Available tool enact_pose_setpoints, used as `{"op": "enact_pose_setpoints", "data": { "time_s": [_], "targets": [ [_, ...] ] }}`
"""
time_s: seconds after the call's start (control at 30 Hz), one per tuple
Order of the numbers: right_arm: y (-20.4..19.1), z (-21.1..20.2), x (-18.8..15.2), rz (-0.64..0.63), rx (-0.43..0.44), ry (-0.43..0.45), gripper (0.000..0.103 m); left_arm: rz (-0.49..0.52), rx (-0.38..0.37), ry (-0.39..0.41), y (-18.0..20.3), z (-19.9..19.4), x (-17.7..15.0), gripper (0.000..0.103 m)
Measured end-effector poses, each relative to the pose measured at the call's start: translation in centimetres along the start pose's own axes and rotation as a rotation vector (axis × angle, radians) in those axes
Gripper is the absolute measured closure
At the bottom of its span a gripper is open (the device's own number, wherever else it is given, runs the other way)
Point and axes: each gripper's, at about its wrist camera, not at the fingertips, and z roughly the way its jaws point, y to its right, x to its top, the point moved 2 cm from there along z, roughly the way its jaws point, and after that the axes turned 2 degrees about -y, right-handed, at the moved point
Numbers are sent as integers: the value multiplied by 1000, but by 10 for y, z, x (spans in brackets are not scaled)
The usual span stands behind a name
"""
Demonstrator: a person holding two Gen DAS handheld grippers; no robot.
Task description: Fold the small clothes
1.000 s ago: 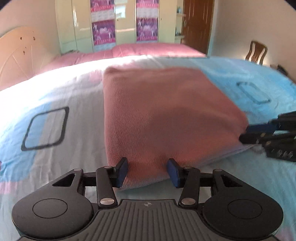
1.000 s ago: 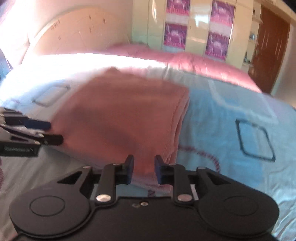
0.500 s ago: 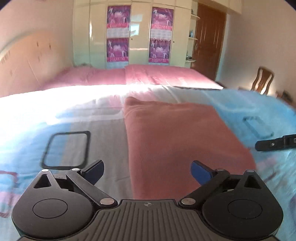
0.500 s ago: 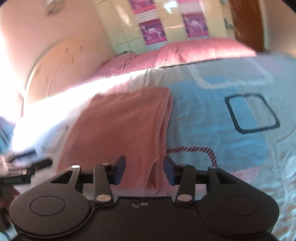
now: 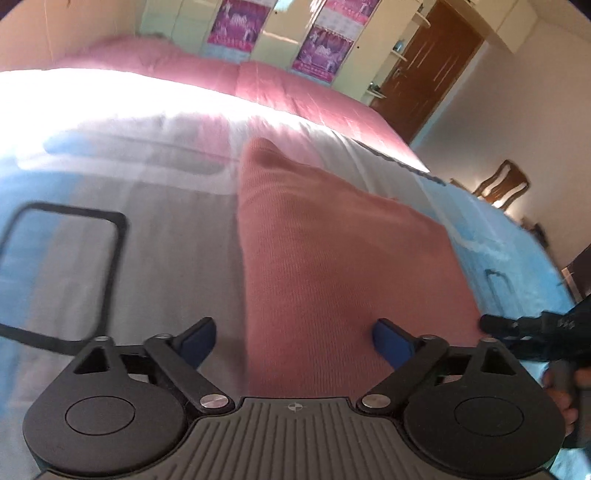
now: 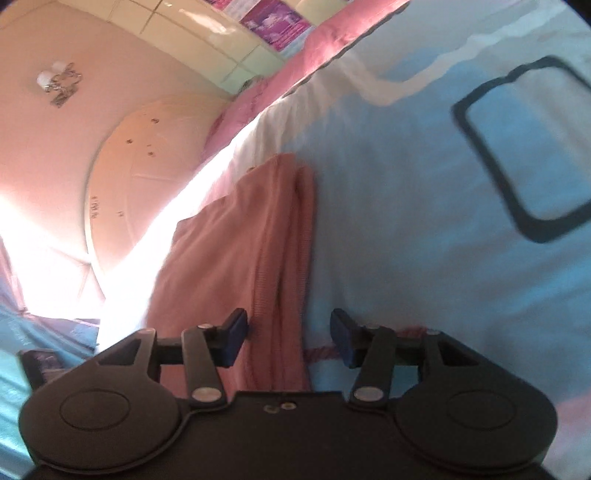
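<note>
While the left gripper (image 5: 293,343) hangs with its jaws spread wide and nothing between them, the garment (image 5: 332,266), a pink ribbed knit folded into a flat rectangle, lies on the bedspread (image 5: 166,266) straight ahead of it, its near edge passing under the gap between the blue pads (image 5: 391,345). The cloth's left edge runs away from just inside the left pad, and its far corner points toward the pink cover (image 5: 288,92) at the far end of the bed. A black-outlined square (image 5: 62,266) printed on the bedspread sits ahead and to the left. To the right, near the garment's right corner, the right gripper (image 5: 532,334) reaches in, with a bit of the hand (image 5: 565,391) holding it below. Far ahead stand a wardrobe (image 5: 280,33) with purple posters, a brown door (image 5: 424,70) and a chair (image 5: 502,184) to the right. In the right wrist view, the right gripper (image 6: 288,339) is likewise parted and holds nothing; the garment (image 6: 236,266) stretches ahead from between its pads (image 6: 232,341), its layered folded edge lined up with the gap, the rest lying to the left. The blue bedspread (image 6: 406,221) fills the right side, with another black square (image 6: 524,155). A headboard (image 6: 140,177) rises ahead on the left.
</note>
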Motion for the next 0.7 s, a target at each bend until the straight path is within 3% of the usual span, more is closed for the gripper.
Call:
{"op": "enact_pose_setpoints", "data": {
  "time_s": [0.13,0.2,0.23,0.37,0.47,0.53,0.6,0.7],
  "targets": [
    [-13,23,6,-28,35,-46,52,1,5,-11,11,20,3,13],
    [-31,31,6,-130,-18,-59,58,11,17,-13,16,19,6,14],
    [-38,31,6,-188,-69,-62,66,25,24,-7,17,15,6,15],
    [-45,25,5,-252,-165,-60,65,27,6,-23,10,12,8,15],
    [-51,33,2,-258,-194,-51,71,17,-20,-46,12,22,10,30],
    [-67,38,-2,-333,-263,-45,82,87,34,-35,27,22,14,46],
    [-83,42,-7,-398,-323,-35,84,198,100,-16,46,18,17,59],
    [-106,40,-13,-483,-415,1,85,311,152,16,64,4,20,68]
  ]
}}
